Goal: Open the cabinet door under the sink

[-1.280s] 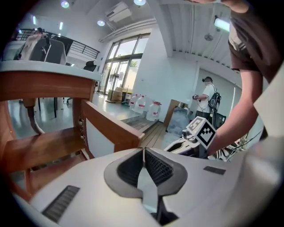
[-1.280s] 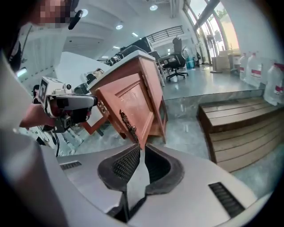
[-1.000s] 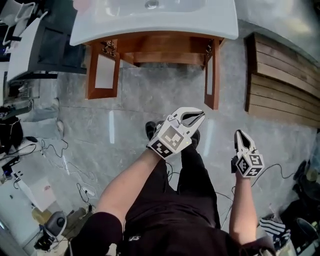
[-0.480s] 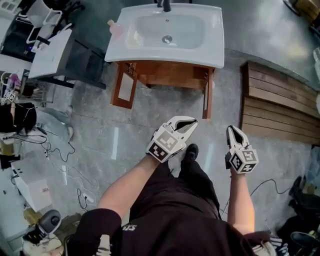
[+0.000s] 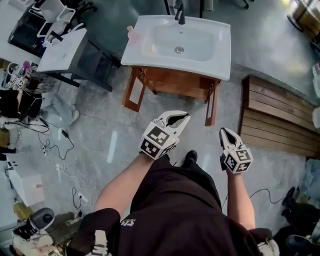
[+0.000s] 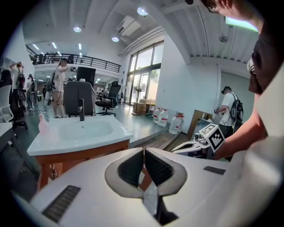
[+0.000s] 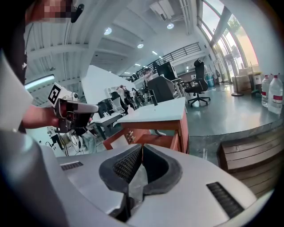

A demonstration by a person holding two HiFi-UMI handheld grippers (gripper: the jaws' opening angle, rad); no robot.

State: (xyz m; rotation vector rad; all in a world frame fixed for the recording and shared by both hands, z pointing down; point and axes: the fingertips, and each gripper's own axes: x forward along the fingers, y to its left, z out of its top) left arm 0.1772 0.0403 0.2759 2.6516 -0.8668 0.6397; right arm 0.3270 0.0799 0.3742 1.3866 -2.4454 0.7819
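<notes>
The white sink (image 5: 178,42) stands on a wooden cabinet (image 5: 175,82). Its left door (image 5: 134,92) and right door (image 5: 212,105) both swing out toward me. My left gripper (image 5: 185,116) hangs in the air in front of the cabinet, well short of it, shut with nothing in it. My right gripper (image 5: 223,130) floats beside it to the right; its jaws have just been closing and meet empty. In the left gripper view the tips (image 6: 143,150) touch below the sink (image 6: 77,133). The right gripper view shows shut tips (image 7: 142,146) before the cabinet (image 7: 166,131).
A slatted wooden platform (image 5: 277,117) lies on the floor right of the cabinet. A grey desk (image 5: 65,50) stands to the left, with cables (image 5: 60,150) on the floor. A black faucet (image 5: 180,15) and a pink bottle (image 5: 133,33) sit on the sink. My legs are below the grippers.
Both grippers have risen and drawn back from the cabinet. The head view now takes in the whole sink, and the cabinet looks farther off. The doors stay swung out.
</notes>
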